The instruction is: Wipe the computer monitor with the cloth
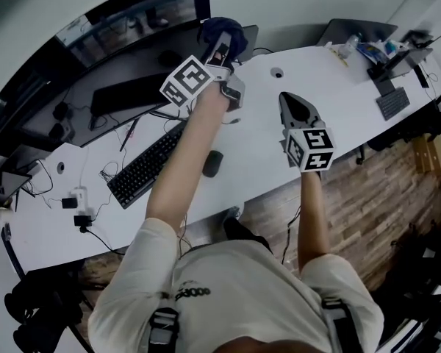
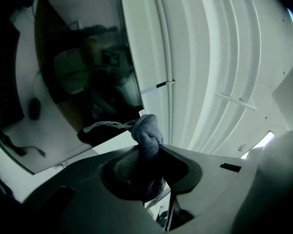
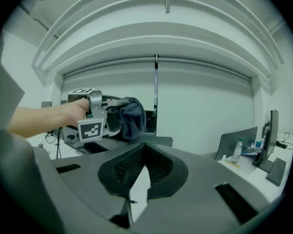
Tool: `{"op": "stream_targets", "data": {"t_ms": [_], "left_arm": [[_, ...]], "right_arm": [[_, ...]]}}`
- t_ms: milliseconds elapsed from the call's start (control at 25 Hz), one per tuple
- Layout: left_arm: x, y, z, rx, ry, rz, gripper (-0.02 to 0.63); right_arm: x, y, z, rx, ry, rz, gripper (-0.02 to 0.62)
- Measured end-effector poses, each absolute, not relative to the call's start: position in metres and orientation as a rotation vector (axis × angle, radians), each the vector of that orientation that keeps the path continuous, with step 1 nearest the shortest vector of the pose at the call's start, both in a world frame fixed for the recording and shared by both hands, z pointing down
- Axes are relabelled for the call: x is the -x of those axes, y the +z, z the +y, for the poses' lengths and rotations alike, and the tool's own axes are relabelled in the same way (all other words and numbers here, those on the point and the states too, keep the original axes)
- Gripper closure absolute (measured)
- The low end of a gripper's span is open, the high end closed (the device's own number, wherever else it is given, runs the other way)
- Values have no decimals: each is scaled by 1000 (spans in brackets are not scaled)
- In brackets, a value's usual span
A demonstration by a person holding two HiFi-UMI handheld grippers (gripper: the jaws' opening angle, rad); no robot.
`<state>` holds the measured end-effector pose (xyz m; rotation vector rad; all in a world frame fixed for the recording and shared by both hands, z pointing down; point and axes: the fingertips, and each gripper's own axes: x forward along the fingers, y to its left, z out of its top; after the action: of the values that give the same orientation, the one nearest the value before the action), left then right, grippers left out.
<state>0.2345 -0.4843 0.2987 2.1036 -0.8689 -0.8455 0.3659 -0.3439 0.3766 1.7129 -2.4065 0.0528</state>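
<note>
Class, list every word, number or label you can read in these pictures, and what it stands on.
Nothing can be read for certain.
Dark print on the person's white shirt: too blurred.
Clear plastic bottle: any label too small.
Square markers on white cubes: patterns, no letters.

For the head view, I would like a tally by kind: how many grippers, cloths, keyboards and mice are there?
Grippers: 2 (left gripper, right gripper)
Cloth: 1
Keyboards: 2
Mouse: 1
Total: 6

hand-held grippers (image 1: 222, 44) (image 1: 287, 100): 2 | cloth (image 1: 222, 28): 1 | keyboards (image 1: 143, 166) (image 1: 392, 103): 2 | mouse (image 1: 212, 163): 1
</note>
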Motion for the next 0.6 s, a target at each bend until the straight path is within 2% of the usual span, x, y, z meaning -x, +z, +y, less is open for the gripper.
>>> {"op": "stream_targets", "data": {"t_ms": [200,600], "left_arm": [[-177,314,-425,-2279,-653,-1109,517],[-22,338,-271,-2566,-235,-1486,517]], "right_arm": [[-328,358,-305,-1682,-6,-2415,601],[-206,352,-204,-1506,-126,-2500,601]]}}
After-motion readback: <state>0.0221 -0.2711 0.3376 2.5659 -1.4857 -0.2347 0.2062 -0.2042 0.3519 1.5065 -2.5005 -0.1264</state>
